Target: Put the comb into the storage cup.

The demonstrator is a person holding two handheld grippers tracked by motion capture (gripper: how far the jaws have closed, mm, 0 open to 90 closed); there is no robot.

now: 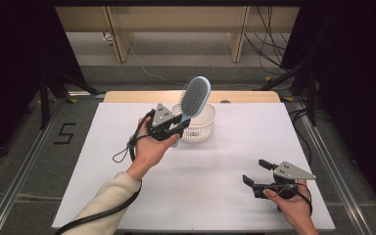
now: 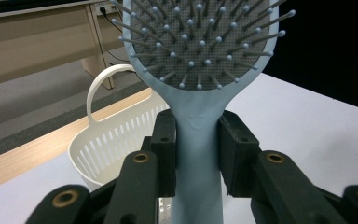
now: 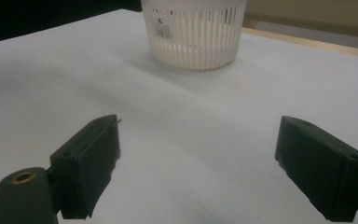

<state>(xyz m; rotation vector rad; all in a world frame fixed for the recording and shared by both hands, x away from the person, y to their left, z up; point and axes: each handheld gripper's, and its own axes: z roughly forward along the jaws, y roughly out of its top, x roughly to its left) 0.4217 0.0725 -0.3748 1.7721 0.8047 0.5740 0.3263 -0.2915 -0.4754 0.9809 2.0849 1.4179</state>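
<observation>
You are holding a hairbrush [image 1: 195, 96] in your left gripper [image 1: 176, 128], up in the air over the near-left edge of the basket [image 1: 200, 128]. The hairbrush is smooth pale blue plastic, with a flat oval head and a straight, narrow handle. The head carries a grey dotted cushion set with thin grey bristles, each ending in a small pale ball tip. In the left gripper view the 2 black jaws are clamped on the handle [image 2: 199, 154] just below the neck, one pad pressed against each side, and the head [image 2: 200, 42] rises straight up beyond them. In the high view the long axis of the hairbrush runs from the gripper up and away to the right, tilted off upright, head highest, with the bristle side facing you.

The basket is round, white plastic, with thin vertical slots all round its wall and a looped handle [image 2: 103, 83] on the rim. It stands on the white tabletop [image 1: 210, 166], toward the far side. In the right gripper view a small barcode sticker [image 3: 162, 28] sits on its wall.

Your right gripper [image 1: 255, 172] rests low at the near-right part of the table, well apart from the basket and the hairbrush. Its 2 black jaws stand wide apart with just bare tabletop between them, and they point toward the basket.
</observation>
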